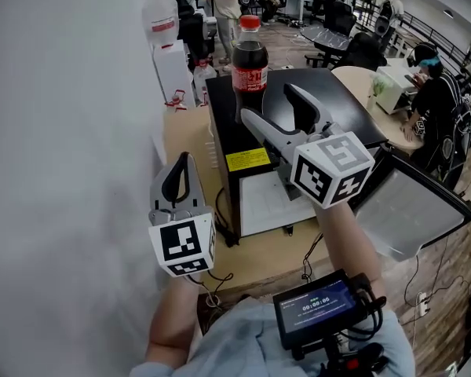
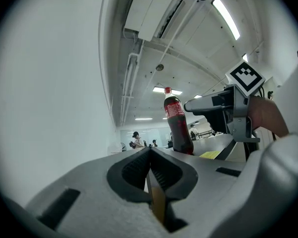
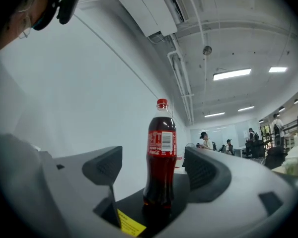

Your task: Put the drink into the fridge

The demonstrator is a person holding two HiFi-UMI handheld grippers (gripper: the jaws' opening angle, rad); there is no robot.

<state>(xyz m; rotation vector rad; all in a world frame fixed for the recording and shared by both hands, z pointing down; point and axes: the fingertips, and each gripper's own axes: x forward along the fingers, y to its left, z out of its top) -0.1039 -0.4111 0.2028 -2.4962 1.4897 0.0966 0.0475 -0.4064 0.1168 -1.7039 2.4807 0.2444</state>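
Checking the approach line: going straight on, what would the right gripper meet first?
The cola bottle, upright on the black fridge, centred between the right gripper's open jaws; remaining gap unclear.

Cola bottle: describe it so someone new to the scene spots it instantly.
Find the black mini fridge on the wooden table beside the white wall. The cola bottle stands upright on the fridge's top, near its far left corner. Nothing else stands there; dark drink, red cap, red label.
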